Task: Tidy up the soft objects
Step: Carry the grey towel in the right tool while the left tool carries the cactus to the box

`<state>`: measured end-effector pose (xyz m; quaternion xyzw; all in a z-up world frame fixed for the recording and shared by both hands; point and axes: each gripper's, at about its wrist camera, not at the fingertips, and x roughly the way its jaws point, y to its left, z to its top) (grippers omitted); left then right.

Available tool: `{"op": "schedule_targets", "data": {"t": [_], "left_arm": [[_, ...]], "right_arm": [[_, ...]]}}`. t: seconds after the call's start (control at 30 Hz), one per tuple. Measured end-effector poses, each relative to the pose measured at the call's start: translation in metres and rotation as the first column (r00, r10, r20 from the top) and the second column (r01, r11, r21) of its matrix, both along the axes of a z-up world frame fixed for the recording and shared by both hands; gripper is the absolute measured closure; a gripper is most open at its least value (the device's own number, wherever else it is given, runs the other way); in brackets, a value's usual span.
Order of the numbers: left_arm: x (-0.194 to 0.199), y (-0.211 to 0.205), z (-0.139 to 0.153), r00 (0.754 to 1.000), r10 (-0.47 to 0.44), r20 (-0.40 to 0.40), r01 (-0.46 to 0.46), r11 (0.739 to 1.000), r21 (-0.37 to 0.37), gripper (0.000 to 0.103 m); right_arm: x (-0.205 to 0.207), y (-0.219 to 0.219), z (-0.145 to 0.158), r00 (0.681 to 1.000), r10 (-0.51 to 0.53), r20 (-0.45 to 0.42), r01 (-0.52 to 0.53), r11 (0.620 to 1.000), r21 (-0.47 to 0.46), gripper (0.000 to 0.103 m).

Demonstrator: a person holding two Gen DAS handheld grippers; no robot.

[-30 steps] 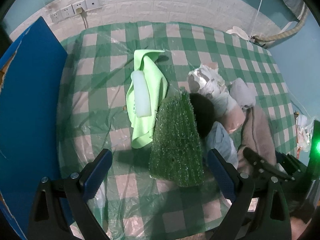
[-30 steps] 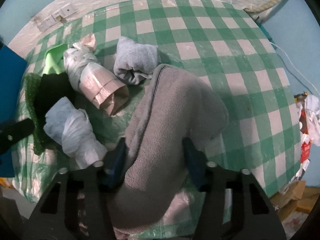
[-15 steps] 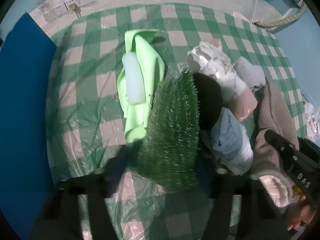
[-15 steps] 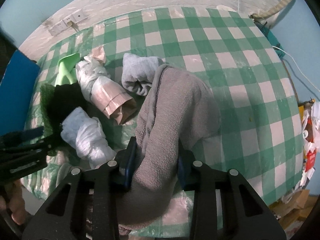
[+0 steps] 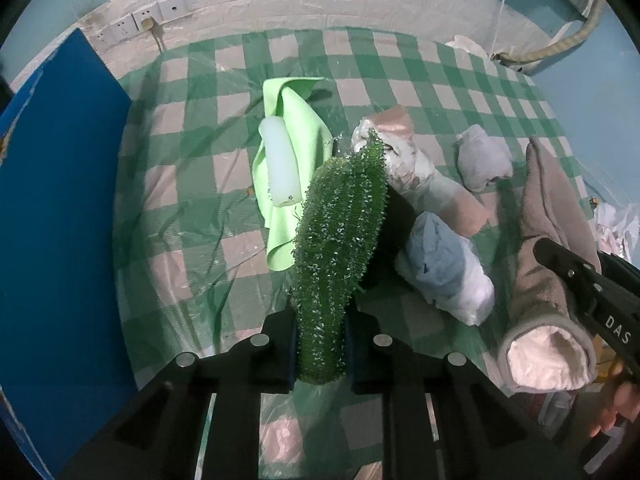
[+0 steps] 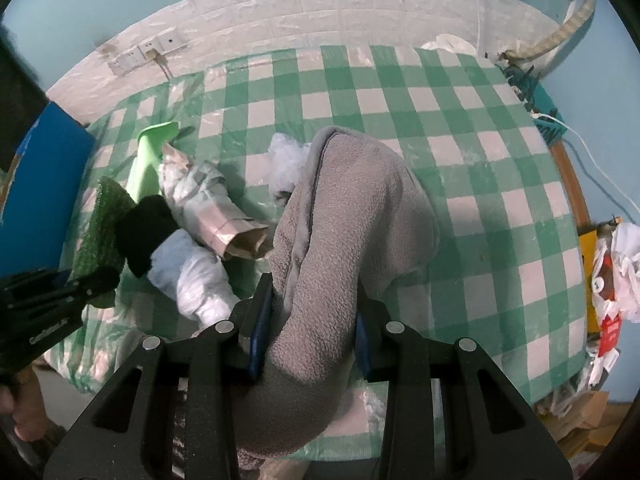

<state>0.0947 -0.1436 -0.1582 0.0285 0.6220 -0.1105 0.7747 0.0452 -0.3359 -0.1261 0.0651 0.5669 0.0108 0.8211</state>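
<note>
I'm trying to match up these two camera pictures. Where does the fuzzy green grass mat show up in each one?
Left wrist view: the green grass mat stands at centre, pinched at its lower end by the left gripper.
Right wrist view: the same mat lies at the far left edge, beside the black cloth.
Shared landmark: the wall sockets above the checkered table.

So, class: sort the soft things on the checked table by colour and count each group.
Green: 2, the artificial grass mat and the light green cloth.
Grey: 2, the grey fleece and the small grey bundle.
White or pale: 3, the foam block, the white-and-pink roll, the blue-and-white roll.
Total: 7.
</note>
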Motion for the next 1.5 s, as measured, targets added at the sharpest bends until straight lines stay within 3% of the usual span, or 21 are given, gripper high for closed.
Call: {"op": "schedule_targets", "data": {"t": [0.2,0.97,1.5], "left_arm": [[-0.002,0.013,0.021,1.000,0.002,0.029,-0.002,1.000,-0.006,0.086],[-0.040,0.039,0.060,0.986,-0.046,0.160,0.031,0.995,0.098,0.086],[-0.052,0.065,0.090,0.976,-0.010,0.216,-0.008,0.996,0.086,0.086]], "right_arm": [[-0.002,0.005,0.013,1.000,0.020,0.024,-0.020,1.000,-0.008,0.069],[-0.007,0.048,0.051,0.986,0.135,0.093,-0.128,0.989,-0.076,0.069],[-0.008,0.089,0.081,0.965,0.220,0.140,-0.210,0.974,-0.083,0.069]]}}
